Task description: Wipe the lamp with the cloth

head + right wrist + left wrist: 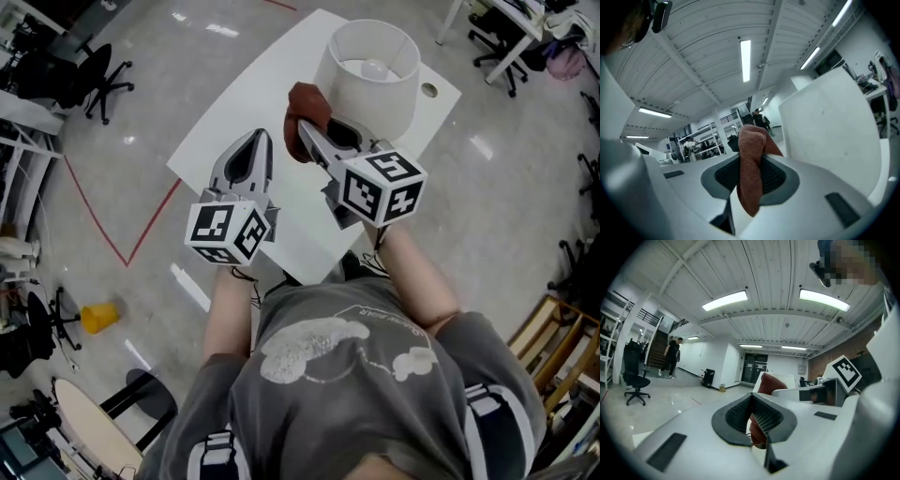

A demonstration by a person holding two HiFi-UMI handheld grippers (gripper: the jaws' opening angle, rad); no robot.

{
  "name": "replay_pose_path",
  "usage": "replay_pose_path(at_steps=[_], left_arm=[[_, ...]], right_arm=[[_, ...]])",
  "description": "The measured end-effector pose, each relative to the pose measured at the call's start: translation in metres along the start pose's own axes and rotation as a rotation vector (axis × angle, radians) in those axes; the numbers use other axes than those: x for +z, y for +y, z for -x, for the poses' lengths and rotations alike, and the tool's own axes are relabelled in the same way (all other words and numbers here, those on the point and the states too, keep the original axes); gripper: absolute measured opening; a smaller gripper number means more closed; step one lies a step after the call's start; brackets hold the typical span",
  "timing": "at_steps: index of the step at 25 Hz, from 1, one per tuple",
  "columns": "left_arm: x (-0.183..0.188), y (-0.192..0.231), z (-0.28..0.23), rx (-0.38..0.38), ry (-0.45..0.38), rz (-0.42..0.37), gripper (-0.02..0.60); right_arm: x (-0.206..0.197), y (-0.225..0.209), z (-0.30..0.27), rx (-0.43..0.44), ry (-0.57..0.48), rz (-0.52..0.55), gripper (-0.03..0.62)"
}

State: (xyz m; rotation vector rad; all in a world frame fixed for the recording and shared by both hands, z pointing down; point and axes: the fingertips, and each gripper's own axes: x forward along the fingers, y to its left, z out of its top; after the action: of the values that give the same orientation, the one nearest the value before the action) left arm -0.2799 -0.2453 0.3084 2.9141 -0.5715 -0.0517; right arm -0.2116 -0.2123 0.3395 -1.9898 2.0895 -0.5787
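Observation:
A lamp with a white drum shade (370, 80) and a bare bulb stands at the far end of the white table (244, 122). My right gripper (305, 129) is shut on a rust-brown cloth (305, 105), which is bunched against the shade's left side. In the right gripper view the cloth (751, 159) hangs out between the pads, and the shade (825, 131) fills the right. My left gripper (255, 139) hovers over the table to the left, shut and empty. Its own view shows the pads (764, 416) meeting, with the cloth (771, 383) beyond.
A round cable hole (429, 90) sits in the table's far right corner. Red tape (141, 239) and a yellow object (98, 317) mark the floor on the left. Office chairs (94, 75) stand at far left, wooden frames (562, 347) at right. A person (671, 357) walks in the distance.

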Motion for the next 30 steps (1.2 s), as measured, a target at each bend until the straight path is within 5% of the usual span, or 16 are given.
replay_pose_path(at_steps=[14,30], left_arm=[[0.035,0.033,-0.023,-0.234,-0.038,0.006,0.008],[0.006,0.044,-0.043,-0.350,0.048,0.054,0.008]], right_arm=[[0.089,-0.003,-0.027,-0.243,-0.254,-0.019,0.092],[0.022,-0.049,-0.045,-0.438,-0.175,-0.145,0.092]])
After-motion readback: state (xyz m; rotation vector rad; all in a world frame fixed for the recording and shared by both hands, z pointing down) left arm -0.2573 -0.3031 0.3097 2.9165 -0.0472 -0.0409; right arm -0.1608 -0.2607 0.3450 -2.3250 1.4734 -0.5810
